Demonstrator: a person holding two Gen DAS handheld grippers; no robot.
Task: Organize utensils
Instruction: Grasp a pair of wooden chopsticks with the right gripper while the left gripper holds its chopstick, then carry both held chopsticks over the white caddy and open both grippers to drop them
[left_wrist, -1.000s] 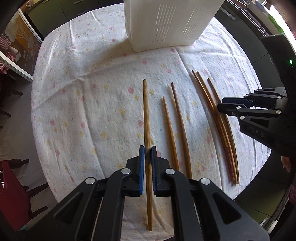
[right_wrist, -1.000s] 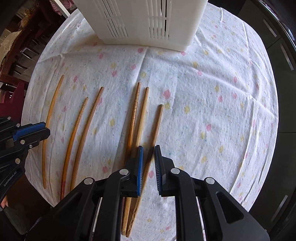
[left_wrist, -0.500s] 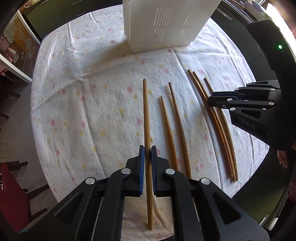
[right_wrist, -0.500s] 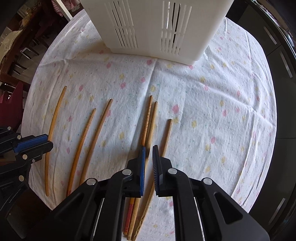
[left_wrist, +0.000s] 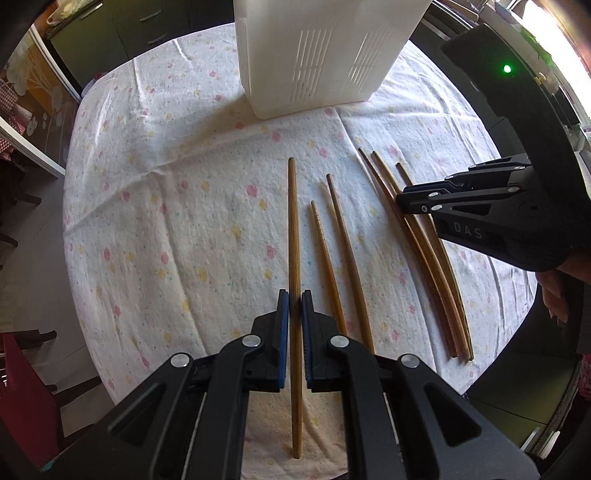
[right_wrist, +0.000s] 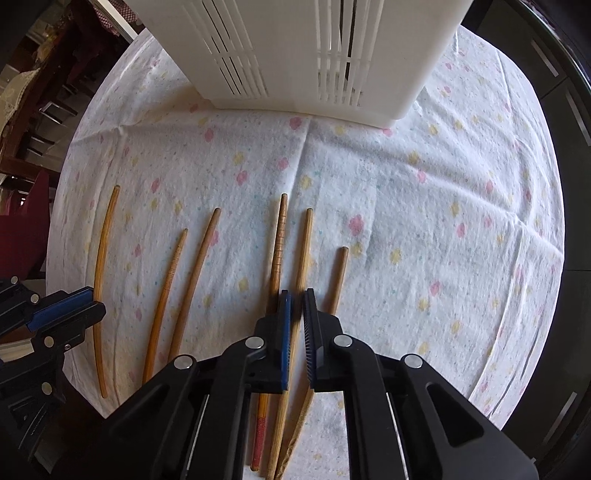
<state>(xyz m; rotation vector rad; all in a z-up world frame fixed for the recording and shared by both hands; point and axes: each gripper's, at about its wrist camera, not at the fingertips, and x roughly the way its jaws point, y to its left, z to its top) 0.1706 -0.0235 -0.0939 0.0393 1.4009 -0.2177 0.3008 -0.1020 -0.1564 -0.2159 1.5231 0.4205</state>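
Observation:
Several wooden chopsticks lie side by side on a flowered tablecloth (left_wrist: 166, 221). My left gripper (left_wrist: 295, 299) is shut on the leftmost chopstick (left_wrist: 293, 221), its pads on either side of the stick. My right gripper (right_wrist: 296, 299) is nearly shut over the middle chopstick (right_wrist: 303, 251) of a group of three; whether the pads touch it I cannot tell. The right gripper also shows in the left wrist view (left_wrist: 406, 201) above that group. A white slotted utensil holder (left_wrist: 314, 51) stands upright at the back.
Two more chopsticks (left_wrist: 332, 251) lie between the two grippers. The round table's edge (right_wrist: 535, 350) curves close on all sides. A red chair (left_wrist: 22, 387) stands at the lower left, dark cabinets behind.
Both grippers have moved forward toward the white holder. The right gripper's jaws have narrowed over the middle chopstick. The left gripper has stayed shut on its chopstick.

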